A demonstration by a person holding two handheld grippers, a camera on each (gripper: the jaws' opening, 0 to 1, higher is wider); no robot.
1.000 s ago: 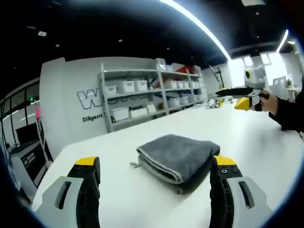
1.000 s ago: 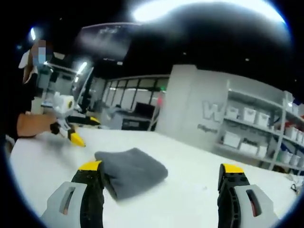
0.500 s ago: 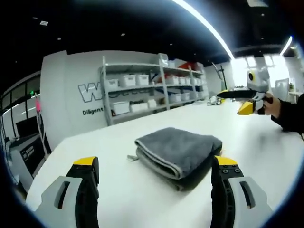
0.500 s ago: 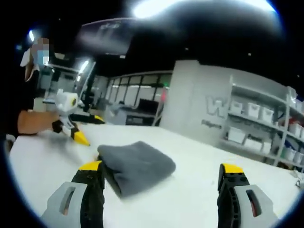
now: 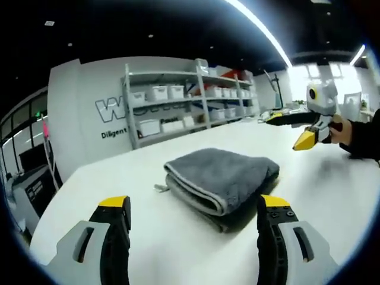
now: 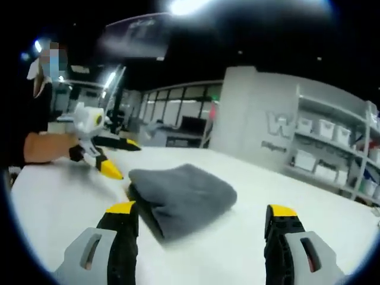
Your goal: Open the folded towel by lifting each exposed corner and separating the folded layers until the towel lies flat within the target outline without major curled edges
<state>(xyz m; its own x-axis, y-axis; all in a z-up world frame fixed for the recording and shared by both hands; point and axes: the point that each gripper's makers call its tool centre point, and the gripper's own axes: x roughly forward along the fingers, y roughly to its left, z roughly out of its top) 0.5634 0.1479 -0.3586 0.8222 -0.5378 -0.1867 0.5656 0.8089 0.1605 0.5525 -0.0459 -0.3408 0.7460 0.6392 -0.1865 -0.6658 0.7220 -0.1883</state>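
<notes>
A grey towel (image 5: 222,178) lies folded on the white table (image 5: 332,196), its stacked layer edges and a small tag facing the left gripper view. My left gripper (image 5: 193,208) hovers open just short of it, one jaw on each side of the near fold. In the right gripper view the same towel (image 6: 184,199) sits ahead of my right gripper (image 6: 202,209), which is open with nothing between its jaws. The right gripper (image 5: 288,129) also appears beyond the towel's right end, open. The left gripper (image 6: 123,158) shows at the towel's left end, open.
Metal shelves with white bins (image 5: 184,113) stand against a lettered wall behind the table, and the shelves (image 6: 320,160) appear again at the right. A person's hand (image 5: 341,130) holds the far gripper. The table (image 6: 53,196) spreads wide around the towel.
Both grippers have come closer to the towel, which now looks larger in each view. The towel itself has not moved, and both grippers stay open.
</notes>
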